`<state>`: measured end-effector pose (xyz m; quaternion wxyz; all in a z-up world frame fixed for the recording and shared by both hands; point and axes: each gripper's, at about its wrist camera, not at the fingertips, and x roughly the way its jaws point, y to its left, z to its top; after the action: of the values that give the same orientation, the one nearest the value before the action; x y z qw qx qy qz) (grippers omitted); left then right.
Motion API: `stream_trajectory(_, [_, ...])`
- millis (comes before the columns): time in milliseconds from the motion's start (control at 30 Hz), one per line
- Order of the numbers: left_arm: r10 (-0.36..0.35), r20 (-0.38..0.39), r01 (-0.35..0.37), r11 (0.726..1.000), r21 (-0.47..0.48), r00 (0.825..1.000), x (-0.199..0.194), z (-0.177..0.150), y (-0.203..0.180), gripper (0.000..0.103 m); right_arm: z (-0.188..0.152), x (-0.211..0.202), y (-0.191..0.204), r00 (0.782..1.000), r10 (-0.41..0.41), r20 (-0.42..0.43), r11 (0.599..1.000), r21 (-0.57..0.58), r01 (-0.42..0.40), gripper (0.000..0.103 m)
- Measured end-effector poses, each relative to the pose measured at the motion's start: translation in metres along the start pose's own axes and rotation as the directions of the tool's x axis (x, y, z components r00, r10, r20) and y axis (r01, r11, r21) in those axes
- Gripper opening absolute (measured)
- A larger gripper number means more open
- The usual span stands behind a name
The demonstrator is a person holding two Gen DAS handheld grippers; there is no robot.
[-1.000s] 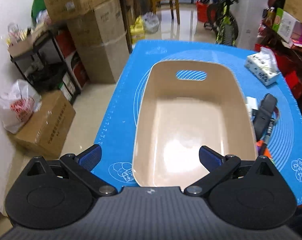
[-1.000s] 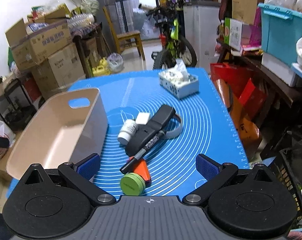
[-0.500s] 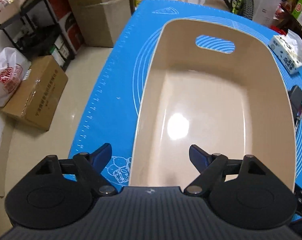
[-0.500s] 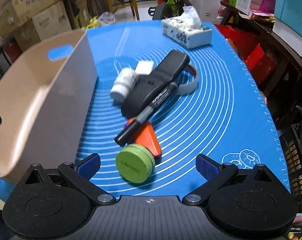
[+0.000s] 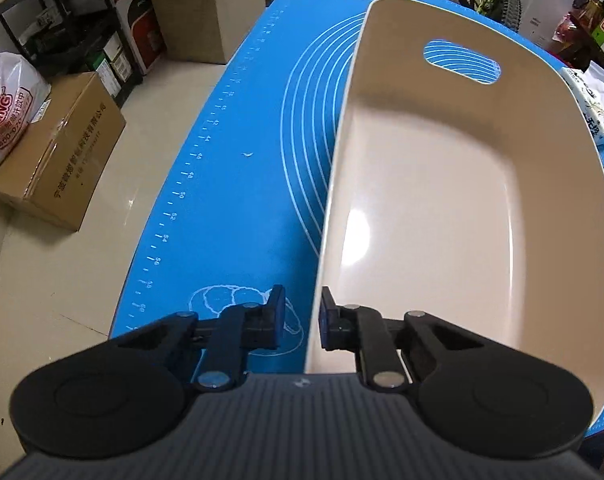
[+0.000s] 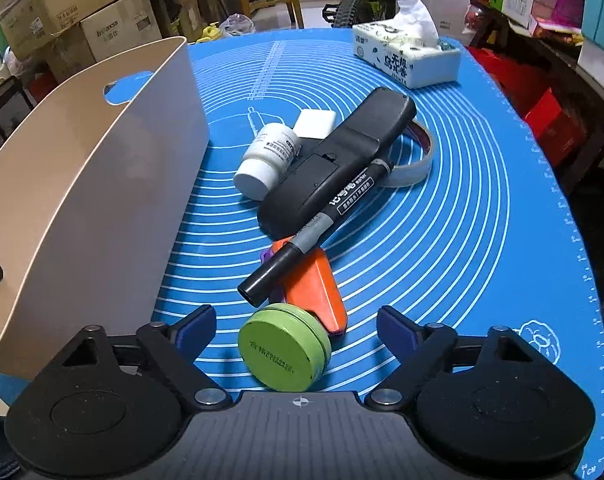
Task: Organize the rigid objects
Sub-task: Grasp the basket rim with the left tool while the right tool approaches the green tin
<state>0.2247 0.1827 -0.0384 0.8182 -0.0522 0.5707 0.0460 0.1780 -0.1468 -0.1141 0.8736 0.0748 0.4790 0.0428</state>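
A beige plastic bin (image 5: 382, 60) stands empty on the blue mat (image 5: 238, 184). My left gripper (image 5: 302, 316) points down over its near left wall. Its jaws are closing with that wall between them; the right pad (image 5: 327, 320) is at the inner face, and a sliver of mat shows beside the left pad. In the right wrist view the bin (image 6: 122, 160) is on the left. My right gripper (image 6: 296, 326) is closing with a green round tin (image 6: 282, 354) between its fingers, untouched. Beyond lie an orange tool (image 6: 318, 292), a black marker (image 6: 314, 228), a black device (image 6: 342, 152) and a white bottle (image 6: 268, 156).
A white block (image 6: 315, 124) and a tape ring (image 6: 418, 156) lie by the black device. A tissue box (image 6: 406, 52) sits at the mat's far right. Cardboard boxes (image 5: 54, 152) and a shelf stand on the floor left of the table.
My left gripper sank to the bin's near left wall and its jaws went from wide to narrow around it. My right gripper dropped closer to the green tin and its jaws narrowed a little.
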Motion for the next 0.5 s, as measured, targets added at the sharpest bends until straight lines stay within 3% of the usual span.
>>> stream_trajectory(67, [-0.029,0.0,0.029,1.0,0.001,1.0,-0.001,0.0,-0.001,0.005,-0.001,0.003,-0.003,1.0,0.017,-0.019,1.0,0.018,-0.017,0.081])
stream_trajectory(200, [0.009,0.01,-0.009,0.999,0.032,1.0,-0.002,-0.001,-0.009,0.006,-0.005,0.008,-0.007,0.997,0.051,-0.051,0.998,0.047,-0.048,0.064])
stream_trajectory(333, [0.021,0.015,-0.021,0.999,0.029,1.0,-0.003,-0.002,-0.009,0.007,-0.008,0.006,-0.004,0.997,0.056,-0.045,0.998,0.032,-0.054,0.054])
stream_trajectory(500, [0.041,0.023,-0.042,0.999,0.035,0.999,-0.002,-0.002,-0.01,0.008,-0.012,0.002,-0.002,0.997,0.055,-0.045,0.998,0.008,-0.055,0.054])
